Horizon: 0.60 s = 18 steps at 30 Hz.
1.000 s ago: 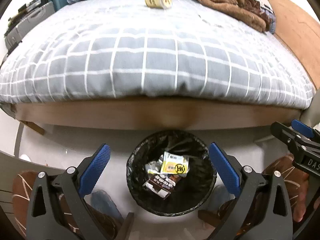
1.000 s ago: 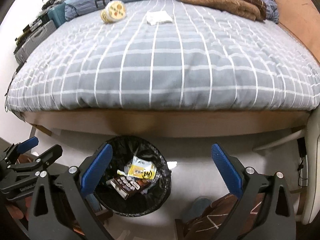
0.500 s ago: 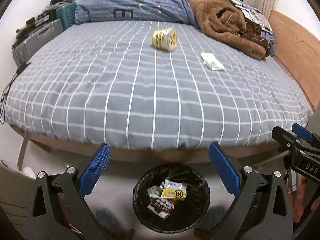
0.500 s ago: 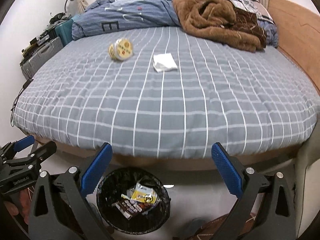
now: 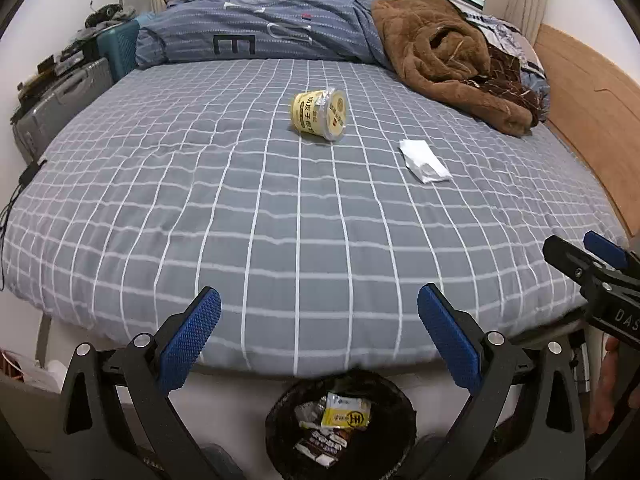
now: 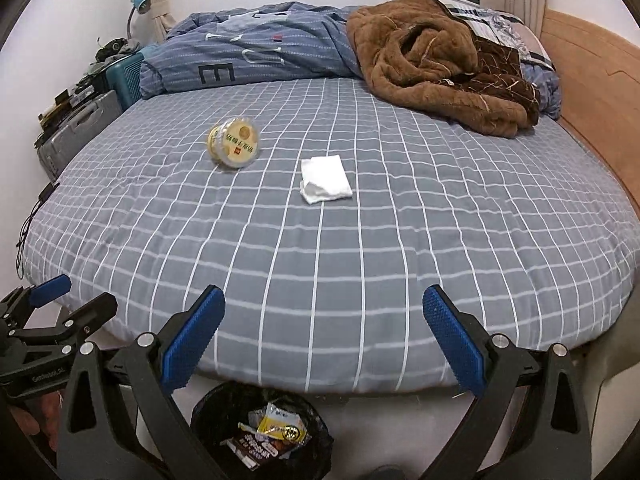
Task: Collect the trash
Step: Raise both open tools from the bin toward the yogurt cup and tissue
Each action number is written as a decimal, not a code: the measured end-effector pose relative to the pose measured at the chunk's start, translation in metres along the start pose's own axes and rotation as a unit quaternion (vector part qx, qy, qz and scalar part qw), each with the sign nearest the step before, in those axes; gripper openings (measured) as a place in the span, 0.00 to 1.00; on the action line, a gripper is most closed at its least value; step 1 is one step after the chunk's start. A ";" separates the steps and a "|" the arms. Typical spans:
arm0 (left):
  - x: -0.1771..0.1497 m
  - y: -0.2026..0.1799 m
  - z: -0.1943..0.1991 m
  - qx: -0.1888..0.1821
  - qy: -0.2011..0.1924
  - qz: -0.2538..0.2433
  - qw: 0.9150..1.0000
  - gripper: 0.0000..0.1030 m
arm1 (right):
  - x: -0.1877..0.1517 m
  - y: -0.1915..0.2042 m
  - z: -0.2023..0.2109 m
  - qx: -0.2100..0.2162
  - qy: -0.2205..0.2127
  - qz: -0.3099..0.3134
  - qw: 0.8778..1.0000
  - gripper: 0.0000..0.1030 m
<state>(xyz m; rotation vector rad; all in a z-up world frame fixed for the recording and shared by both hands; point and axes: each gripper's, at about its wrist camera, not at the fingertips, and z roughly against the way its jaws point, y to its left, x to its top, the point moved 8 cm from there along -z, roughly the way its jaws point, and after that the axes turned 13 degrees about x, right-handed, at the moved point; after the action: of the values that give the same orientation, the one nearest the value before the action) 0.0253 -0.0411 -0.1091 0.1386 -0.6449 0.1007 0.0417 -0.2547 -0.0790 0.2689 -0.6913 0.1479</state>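
Left wrist view: bin (image 5: 340,420) on floor at bed foot already holds several wrappers. Yellow cup (image 5: 319,114) on its side and white tissue (image 5: 424,159) remain on bed (image 5: 280,240), well apart from both tools. Left tool (image 5: 318,330) and right tool (image 6: 324,332) both spread wide, empty. Two pickups left, by my reckoning.

Trash bin (image 5: 280,432) bottom cut off; cup (image 5: 319,114) print unreadable.

A cup (image 5: 319,115) lies on its side mid-bed (image 5: 280,240), a tissue (image 5: 424,160) to its right. Bedding (image 5: 440,52) is heaped behind them. A bin (image 5: 340,424) holding wrappers (image 5: 346,416) stands on the floor before the bed.
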 end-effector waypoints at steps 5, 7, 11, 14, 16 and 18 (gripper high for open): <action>0.029 -0.005 -0.034 0.000 0.006 0.001 1.000 0.94 | 0.026 -0.014 -0.033 -0.001 0.006 -0.003 1.000 0.93; 0.046 -0.006 -0.054 0.001 0.009 0.002 1.000 0.94 | 0.036 -0.020 -0.048 -0.004 0.010 -0.001 1.000 0.93; 0.077 -0.009 -0.087 0.004 0.011 0.006 1.000 0.94 | 0.062 -0.031 -0.088 -0.006 0.021 0.000 1.000 0.93; 0.105 -0.011 -0.113 0.004 0.009 0.009 1.000 0.94 | 0.077 -0.037 -0.113 -0.006 0.026 0.002 1.000 0.93; 0.123 -0.013 -0.130 0.004 0.007 0.010 1.000 0.94 | 0.088 -0.040 -0.131 -0.004 0.032 0.006 0.999 0.93; 0.138 -0.015 -0.147 0.001 0.007 0.013 1.000 0.94 | 0.096 -0.045 -0.150 -0.006 0.039 0.008 0.999 0.93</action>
<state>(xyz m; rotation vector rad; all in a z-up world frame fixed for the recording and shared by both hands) 0.2235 -0.0259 -0.1434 0.1313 -0.6328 0.1263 0.2160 -0.2495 -0.1370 0.2460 -0.6174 0.1679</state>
